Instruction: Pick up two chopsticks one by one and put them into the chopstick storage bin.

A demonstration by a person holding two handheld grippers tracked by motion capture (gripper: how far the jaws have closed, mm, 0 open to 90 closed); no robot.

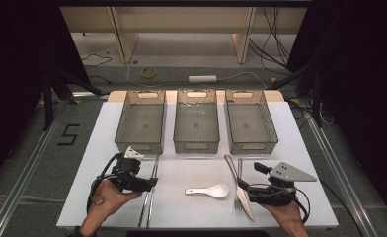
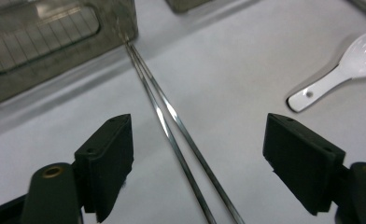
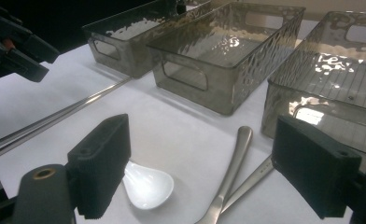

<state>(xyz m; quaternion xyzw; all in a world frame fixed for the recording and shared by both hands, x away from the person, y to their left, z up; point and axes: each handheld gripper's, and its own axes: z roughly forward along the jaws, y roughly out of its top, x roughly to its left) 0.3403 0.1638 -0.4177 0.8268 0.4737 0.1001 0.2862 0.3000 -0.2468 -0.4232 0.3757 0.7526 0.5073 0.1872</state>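
Your left hand-held gripper (image 2: 197, 156) hangs released over the metal chopsticks (image 2: 172, 126), its jaws wide on either side and apart from them. The pair lies on the white worktop (image 1: 290, 143), far tips seemingly touching the left bin (image 1: 141, 122). Farther right lie the white spoon (image 1: 209, 190), then knife (image 1: 238, 185) and fork (image 1: 239, 197); your right hand-held gripper (image 3: 200, 170) gapes, empty.

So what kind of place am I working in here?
Most likely a lab recording setup, not a kitchen: a white-topped table ringed by black curtains, loose cables and a power strip on the floor, and three empty clear bins lined up for sorting cutlery.
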